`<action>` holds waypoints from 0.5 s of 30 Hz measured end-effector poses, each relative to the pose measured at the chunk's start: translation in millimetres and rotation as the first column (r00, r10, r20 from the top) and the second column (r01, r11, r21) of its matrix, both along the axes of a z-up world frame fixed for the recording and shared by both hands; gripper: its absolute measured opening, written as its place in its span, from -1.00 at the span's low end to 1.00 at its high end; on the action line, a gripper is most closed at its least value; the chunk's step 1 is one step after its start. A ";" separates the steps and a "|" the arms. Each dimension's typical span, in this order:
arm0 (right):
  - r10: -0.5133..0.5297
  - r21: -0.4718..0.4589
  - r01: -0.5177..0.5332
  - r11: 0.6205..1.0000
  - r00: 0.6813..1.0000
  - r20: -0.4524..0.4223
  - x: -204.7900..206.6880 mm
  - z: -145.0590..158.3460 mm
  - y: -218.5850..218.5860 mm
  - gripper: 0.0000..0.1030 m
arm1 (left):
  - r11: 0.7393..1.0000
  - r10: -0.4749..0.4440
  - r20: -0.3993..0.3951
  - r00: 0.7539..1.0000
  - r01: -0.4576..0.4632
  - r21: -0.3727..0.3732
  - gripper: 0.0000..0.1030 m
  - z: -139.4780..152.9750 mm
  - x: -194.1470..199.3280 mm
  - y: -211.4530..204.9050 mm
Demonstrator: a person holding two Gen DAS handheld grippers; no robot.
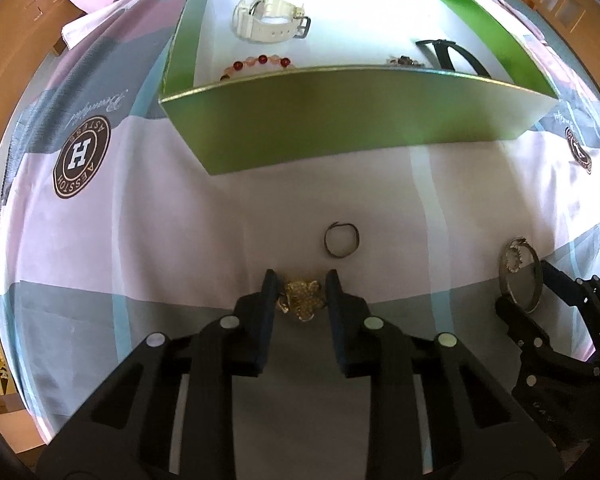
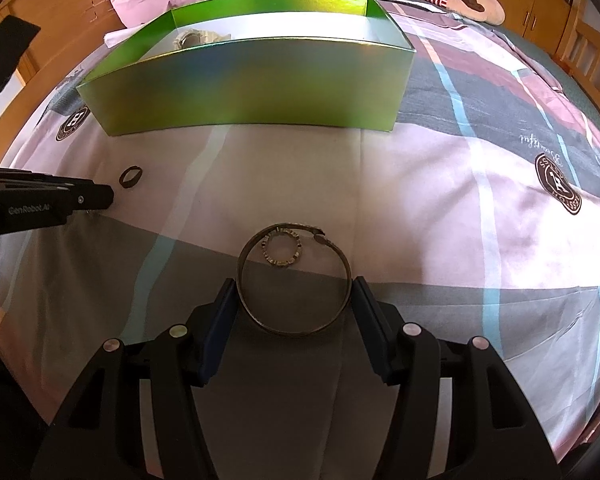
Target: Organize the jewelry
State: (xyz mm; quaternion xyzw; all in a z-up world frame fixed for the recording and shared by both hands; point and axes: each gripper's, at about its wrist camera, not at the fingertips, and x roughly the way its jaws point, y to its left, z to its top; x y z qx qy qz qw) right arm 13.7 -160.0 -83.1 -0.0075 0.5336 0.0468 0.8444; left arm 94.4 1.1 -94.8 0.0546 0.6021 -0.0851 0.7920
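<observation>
gold brooch [image 1: 302, 298] sits between left gripper [image 1: 300, 280] jaws.

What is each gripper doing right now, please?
Left gripper: closed on the gold brooch.
Right gripper: fingers at the bangle, contact unclear.

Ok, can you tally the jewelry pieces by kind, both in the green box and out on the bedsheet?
Watches: 2, white watch and black-strap watch, both in the green box
Bead bracelets: 2, red bead bracelet and dark one, half hidden by the box wall
Bangles: 1, bangle
Rings: 2, dark ring and ring inside the bangle
Gold ornament: 1, gold piece
Total: 8
</observation>
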 end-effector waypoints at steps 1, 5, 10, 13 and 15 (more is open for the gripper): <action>0.000 -0.002 0.000 1.000 1.000 0.000 0.0 0.0 0.3 0.12 | 1.000 0.001 0.005 1.000 -0.001 -0.001 -0.52 1.4 -1.0 -0.2; 0.001 -0.008 -0.001 1.000 1.000 0.000 -0.6 0.0 1.2 0.12 | 1.000 0.002 0.016 1.000 -0.002 -0.010 -0.52 5.9 -2.6 -1.7; 0.000 -0.019 0.000 1.000 1.000 -0.006 0.2 0.0 3.3 0.13 | 1.000 0.002 0.012 1.000 -0.002 -0.005 -0.52 6.6 -4.8 4.1; -0.003 -0.036 0.003 0.999 1.000 -0.001 -0.4 0.0 4.5 0.25 | 1.000 0.004 0.014 1.000 -0.003 -0.005 -0.51 8.9 -4.4 7.1; -0.014 -0.058 0.014 0.998 1.000 0.003 -0.8 -0.8 4.6 0.39 | 1.000 0.005 0.016 1.000 -0.004 -0.005 -0.51 10.4 -4.1 9.1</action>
